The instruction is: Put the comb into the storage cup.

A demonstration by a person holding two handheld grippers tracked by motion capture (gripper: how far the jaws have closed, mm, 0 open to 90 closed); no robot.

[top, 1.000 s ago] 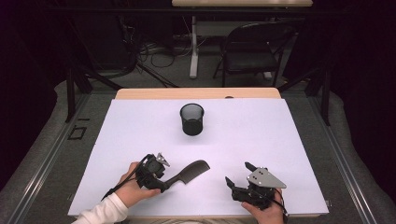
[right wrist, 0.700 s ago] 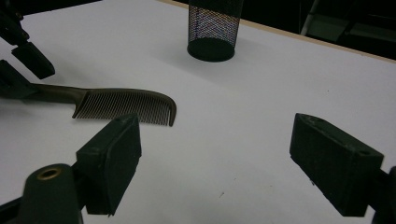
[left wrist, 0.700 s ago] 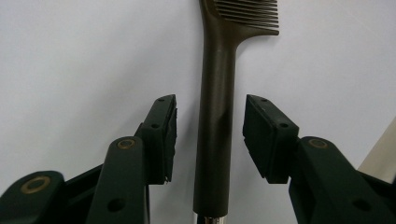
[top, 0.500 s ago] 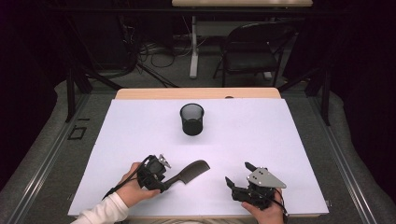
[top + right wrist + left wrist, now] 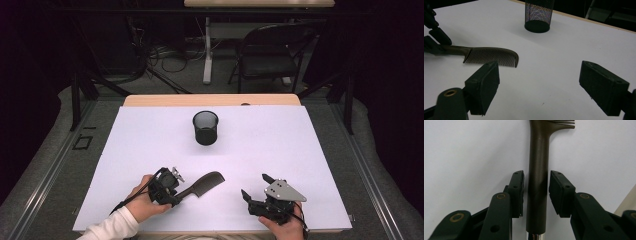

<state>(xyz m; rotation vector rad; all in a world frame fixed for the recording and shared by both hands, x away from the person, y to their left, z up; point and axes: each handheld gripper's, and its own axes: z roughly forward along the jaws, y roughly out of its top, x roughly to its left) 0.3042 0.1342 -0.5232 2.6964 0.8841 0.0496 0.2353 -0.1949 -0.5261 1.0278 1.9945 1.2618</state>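
A: How are the hands posed?
B: The left gripper point(image 5: 172, 187) lies low on the table point(image 5: 150, 135), aimed right; the right gripper point(image 5: 254, 190) rests apart, jaws wide and empty.

A: And the comb point(image 5: 537, 177)?
B: Its long axis runs along the left jaws, teeth end leading away. The handle lies between the pads, which have just been closing; narrow gaps remain either side.

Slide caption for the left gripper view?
Left gripper jaws, just closing, flank the dark comb handle on the white table.
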